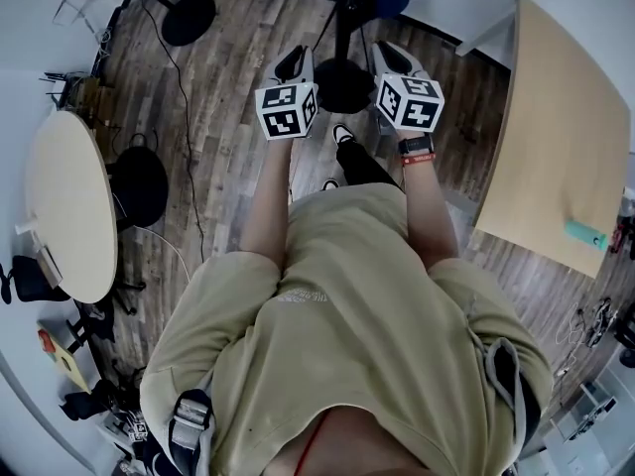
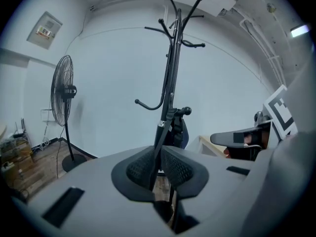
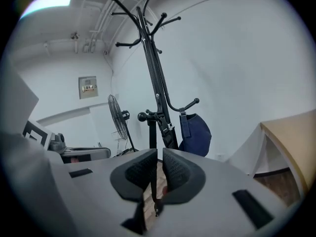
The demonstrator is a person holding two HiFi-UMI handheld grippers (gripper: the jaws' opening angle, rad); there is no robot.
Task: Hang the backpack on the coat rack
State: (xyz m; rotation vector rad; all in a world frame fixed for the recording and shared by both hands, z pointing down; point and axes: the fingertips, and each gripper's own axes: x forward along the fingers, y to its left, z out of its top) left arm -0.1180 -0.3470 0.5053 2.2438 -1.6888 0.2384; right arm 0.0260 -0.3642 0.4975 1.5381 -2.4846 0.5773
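The left gripper (image 2: pixel 159 169) is shut tight on a black strap (image 2: pixel 161 135), and the right gripper (image 3: pixel 157 169) pinches another. Just ahead, the backpack (image 3: pixel 196 132) hangs on the rack (image 3: pixel 154 78).

The coat rack (image 2: pixel 170 73) is black metal with a faint sheen, the backpack (image 3: pixel 196 132) dark blue matt cloth with woven straps (image 3: pixel 152 135), and the left tongs (image 2: pixel 159 168) and right tongs (image 3: pixel 159 169) bear black dimpled matt pads (image 2: pixel 140 169) set in smooth grey plastic.
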